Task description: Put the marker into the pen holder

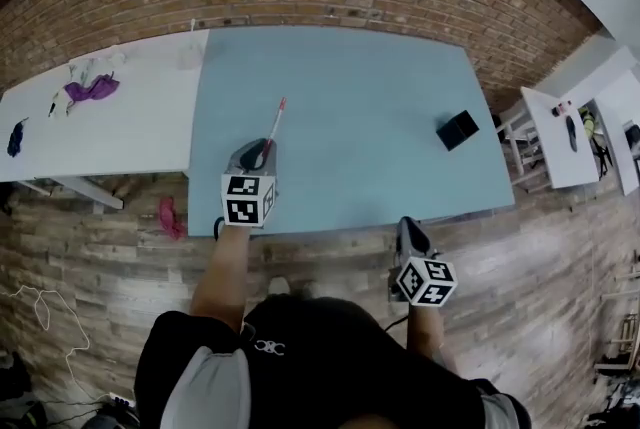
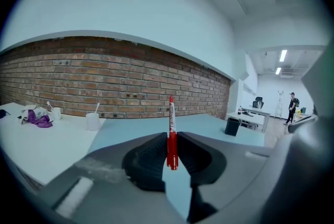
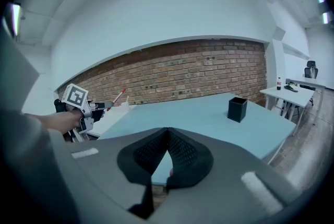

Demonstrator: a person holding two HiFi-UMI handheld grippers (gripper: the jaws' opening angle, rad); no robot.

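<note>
The marker (image 2: 171,131), red with a white band, is clamped near its lower end between the pads of the left tongs (image 2: 171,140). In the left gripper view its long axis stands upright at frame centre, tip up against the brick wall (image 2: 104,82). In the head view it slants from the tongs up and slightly right, over the near left part of the blue surface (image 1: 380,87). The bare left forearm (image 1: 225,267) reaches up the frame from lower centre. The holder (image 1: 457,130), black and square, stands at the surface's right side, well apart. The right tongs (image 3: 167,131), jaws together on nothing, hang at lower right of the head view, over the wood floor (image 1: 540,267)
</note>
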